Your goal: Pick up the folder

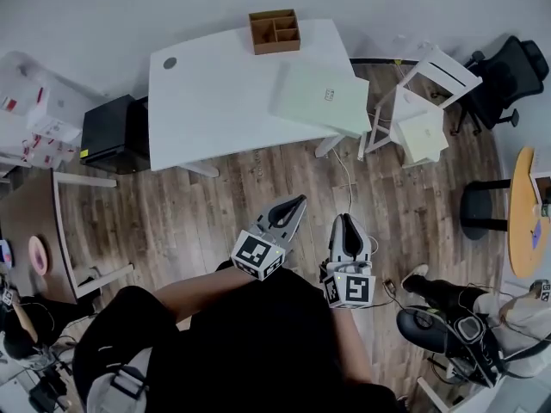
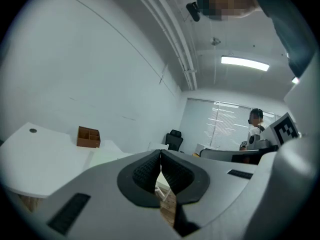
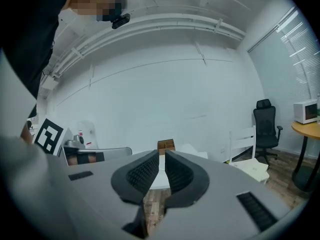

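Box [image 1: 275, 31] (brown, compartmented) near folder [image 1: 323, 97] on desk [image 1: 215, 93]

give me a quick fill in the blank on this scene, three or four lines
The folder lies on the white ____.
The left claw and right claw are both ____, with nothing between them.
The box at the far edge is ____ in colour.
Under the claws is a ____ floor.
Missing words: desk; shut; brown; wooden
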`<state>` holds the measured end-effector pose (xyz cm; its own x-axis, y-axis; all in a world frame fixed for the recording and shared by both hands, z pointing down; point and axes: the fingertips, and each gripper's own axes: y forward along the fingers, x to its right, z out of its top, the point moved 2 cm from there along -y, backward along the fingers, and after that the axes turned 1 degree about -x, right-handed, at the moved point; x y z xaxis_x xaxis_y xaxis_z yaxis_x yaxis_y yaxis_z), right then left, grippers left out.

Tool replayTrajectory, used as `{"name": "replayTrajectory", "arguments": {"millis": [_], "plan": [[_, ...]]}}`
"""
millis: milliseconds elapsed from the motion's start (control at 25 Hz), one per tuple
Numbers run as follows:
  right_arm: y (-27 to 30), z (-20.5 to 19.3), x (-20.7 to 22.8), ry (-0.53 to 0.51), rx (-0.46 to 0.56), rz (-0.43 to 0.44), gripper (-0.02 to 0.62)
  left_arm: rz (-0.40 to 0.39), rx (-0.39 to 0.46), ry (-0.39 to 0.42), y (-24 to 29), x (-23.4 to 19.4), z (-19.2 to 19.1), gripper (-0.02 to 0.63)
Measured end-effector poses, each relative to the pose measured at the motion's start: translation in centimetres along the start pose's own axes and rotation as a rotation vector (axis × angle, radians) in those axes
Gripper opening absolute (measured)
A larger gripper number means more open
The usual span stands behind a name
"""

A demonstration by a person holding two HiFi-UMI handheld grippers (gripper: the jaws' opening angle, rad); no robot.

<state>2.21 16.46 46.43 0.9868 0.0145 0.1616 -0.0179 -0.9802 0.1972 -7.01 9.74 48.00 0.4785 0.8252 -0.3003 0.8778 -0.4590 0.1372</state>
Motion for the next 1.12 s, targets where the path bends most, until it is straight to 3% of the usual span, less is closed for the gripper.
{"name": "replayTrajectory", "arguments": {"millis": [120, 400, 760, 1120], "plan": [[2.7, 0.1, 0.3, 0.002, -0.014, -0.013, 0.041, 0.006, -0.001, -0.026, 1.4, -3.0, 0.8, 0.015], [6.1, 1.0, 3.2, 0.028, 0.006, -0.106, 0.041, 0.035, 0.000, 0.002, 3.8, -7.2, 2.1, 0.015], [13.3, 0.7, 6.1, 0.064, -0.015, -0.057, 0.041, 0.133, -0.043, 0.018, 7.1, -13.6, 1.8, 0.015], [23.5, 2.4, 13.9, 0.043, -0.053, -0.011, 0.041, 0.188, -0.141, 0.002, 15.6, -19.7, 1.8, 0.015]]}}
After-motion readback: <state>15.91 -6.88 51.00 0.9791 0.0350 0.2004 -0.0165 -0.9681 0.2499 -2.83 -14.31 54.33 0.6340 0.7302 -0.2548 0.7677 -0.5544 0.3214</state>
